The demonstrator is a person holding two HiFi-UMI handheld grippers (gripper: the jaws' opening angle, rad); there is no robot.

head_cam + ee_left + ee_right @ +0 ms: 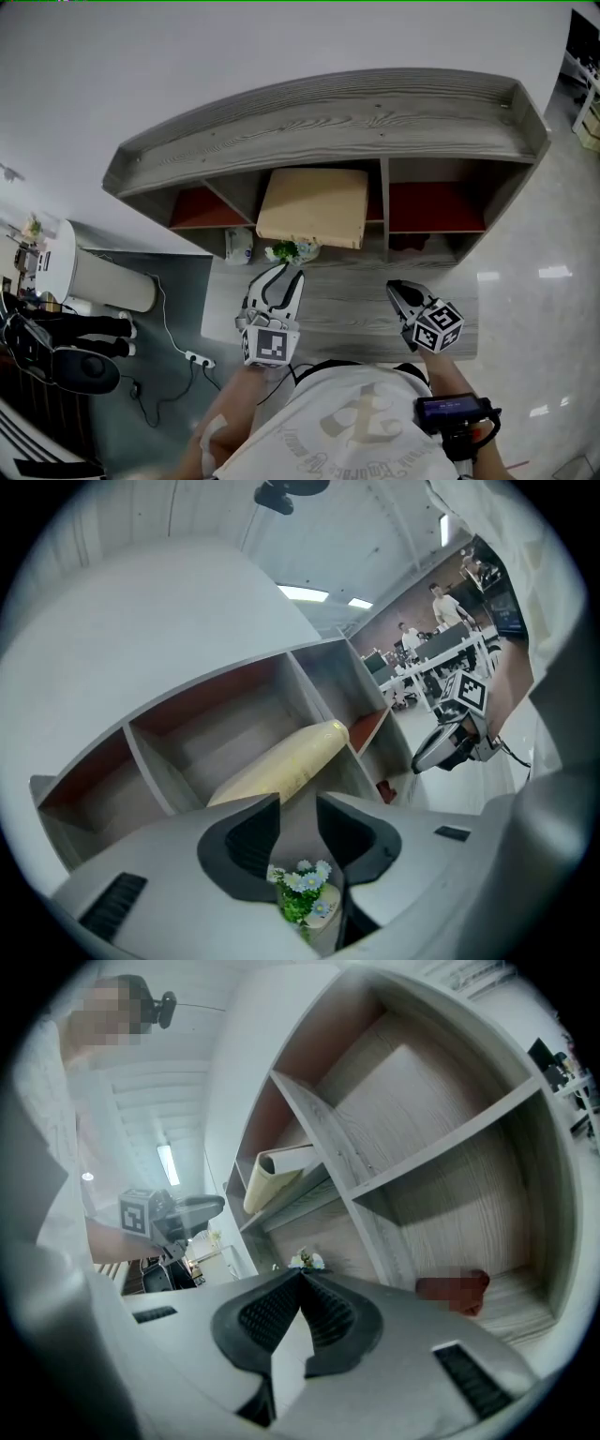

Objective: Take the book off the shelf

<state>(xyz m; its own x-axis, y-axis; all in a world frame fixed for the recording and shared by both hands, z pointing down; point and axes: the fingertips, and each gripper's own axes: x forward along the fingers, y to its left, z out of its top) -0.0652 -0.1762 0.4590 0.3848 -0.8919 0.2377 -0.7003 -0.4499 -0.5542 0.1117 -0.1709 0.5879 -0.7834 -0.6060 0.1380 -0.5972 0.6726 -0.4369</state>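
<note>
Head view: the grey wood-grain shelf unit (328, 108) stands against a white wall (187, 56), with red back panels in its left and right bays. The tan flat book (312, 206) lies in the middle bay, overhanging the front edge. Below it, on the grey wood-grain counter (347, 314), sits a small pot of white and blue flowers (292, 250). My left gripper (281, 278) and right gripper (397, 289) hover over the counter, well apart from each other. Glossy grey floor (553, 281) shows at the right; a white power strip (199, 359) lies at the lower left.

Left gripper view: my left gripper (298, 808) has its jaws apart, clamped on nothing. The flowers (302, 888) show through the gap at bottom centre, and the book (281, 761) sits above the jaws in the middle bay. Ceiling light panels (305, 594) and people at desks occupy the upper right.

Right gripper view: my right gripper (300, 1277) has its jaws together at the tips, empty. The book (281, 1174) appears at the centre left on its shelf board.
</note>
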